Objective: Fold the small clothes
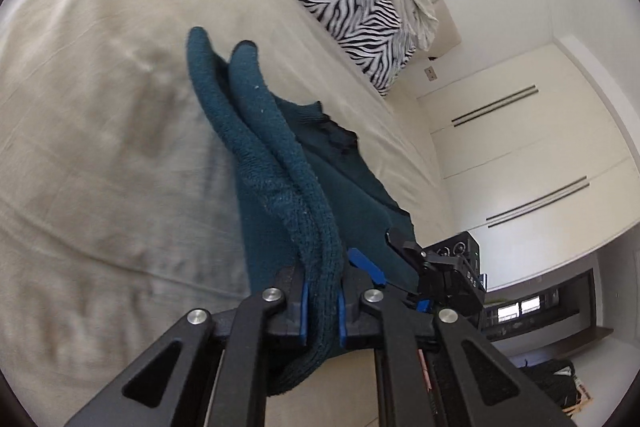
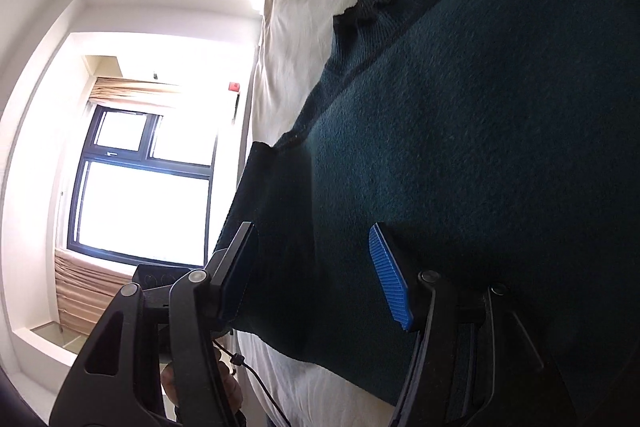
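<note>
Left gripper point(image 1: 322, 311) clamps both teal sweater point(image 2: 460, 147) sleeves point(image 1: 276, 167); right gripper point(image 2: 316, 275) half-wide, unclosed, over the near hem. Carry sleeves flat across body.

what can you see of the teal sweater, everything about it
The teal sweater is a dark blue-green knit with a fuzzy, towel-like texture and a ribbed collar. Its body lies spread flat on the beige bedsheet. A bunched part, apparently the sleeves, is pinched between the pads of the left gripper and lifted off the bed. The right gripper stands open, its jaws astride the sweater's near edge, not yet pressing on it.
</note>
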